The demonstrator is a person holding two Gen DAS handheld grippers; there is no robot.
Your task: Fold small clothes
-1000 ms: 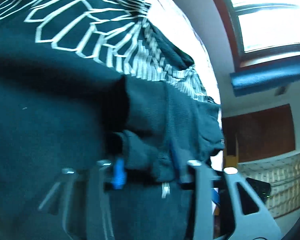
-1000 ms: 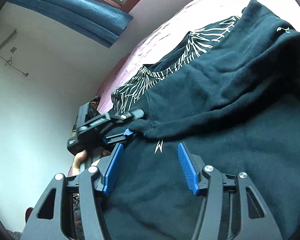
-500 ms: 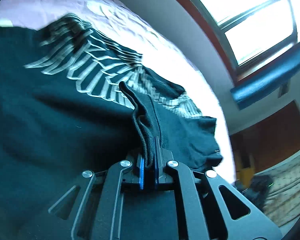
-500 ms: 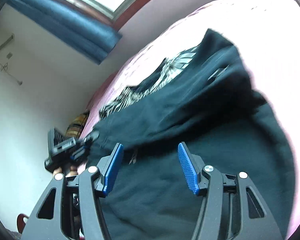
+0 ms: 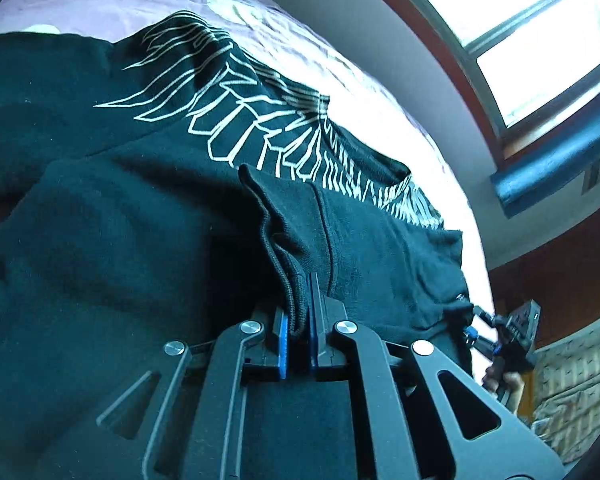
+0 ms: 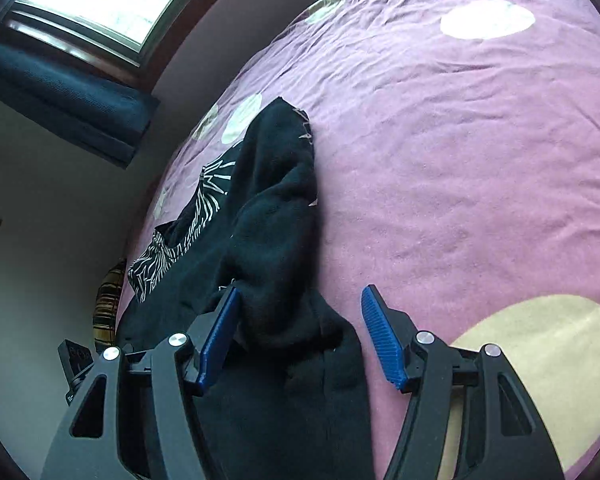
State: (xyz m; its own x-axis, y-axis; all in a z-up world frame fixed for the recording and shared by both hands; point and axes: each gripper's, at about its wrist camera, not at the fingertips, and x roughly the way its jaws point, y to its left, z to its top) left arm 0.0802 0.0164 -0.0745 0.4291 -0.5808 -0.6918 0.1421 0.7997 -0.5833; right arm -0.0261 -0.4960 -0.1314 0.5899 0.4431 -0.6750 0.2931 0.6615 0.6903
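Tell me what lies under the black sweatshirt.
The black sweatshirt lies on a purple bedspread with pale round spots. Whatever is directly beneath the fabric is covered, so anything else there cannot be seen.

Left gripper (image 5: 298, 330) is clamped down tight, blue pads (image 5: 282, 334) pinching a ribbed fold of the black sweatshirt (image 5: 100, 240), angled downward. Right gripper (image 6: 298, 336) has its jaws standing apart, blue pads (image 6: 380, 338) not pressing anything, dark cloth bunched just beside the left one. It also shows far right in the left wrist view, a hand (image 5: 508, 384) gripping it.
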